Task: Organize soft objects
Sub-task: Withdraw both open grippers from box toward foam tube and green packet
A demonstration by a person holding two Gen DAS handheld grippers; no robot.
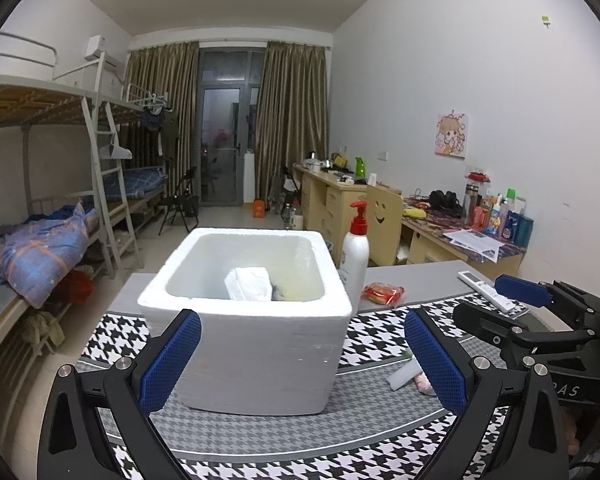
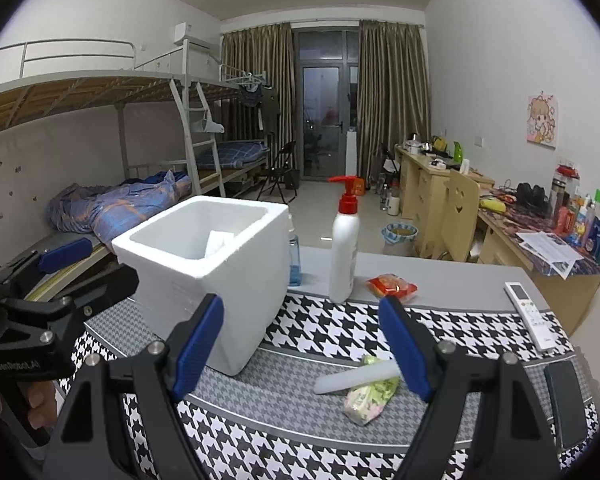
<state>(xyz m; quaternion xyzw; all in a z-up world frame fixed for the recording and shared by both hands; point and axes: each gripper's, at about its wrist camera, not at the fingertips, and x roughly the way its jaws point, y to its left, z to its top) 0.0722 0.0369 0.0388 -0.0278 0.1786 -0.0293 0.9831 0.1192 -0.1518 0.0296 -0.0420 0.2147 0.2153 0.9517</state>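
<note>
Right gripper (image 2: 300, 344) open — tissue pack (image 2: 370, 398) seemingly just below-right.

Dormitory room: bunk beds (image 1: 40, 128), desks (image 1: 332, 196)

1. I see a white foam box (image 1: 256, 344) on a black-and-white houndstooth cloth (image 2: 340, 332) with grey bands.
2. My gripper pads (image 2: 198, 344) are blue on black frames.
3. The pump bottle (image 2: 343, 256) is white with a red top.
4. Near the cloth's far edge lies a red-orange packet (image 2: 392, 286); the table (image 2: 452, 280) is grey.
5. A green-and-pink floral pack (image 2: 370, 396) lies near the front.
</note>
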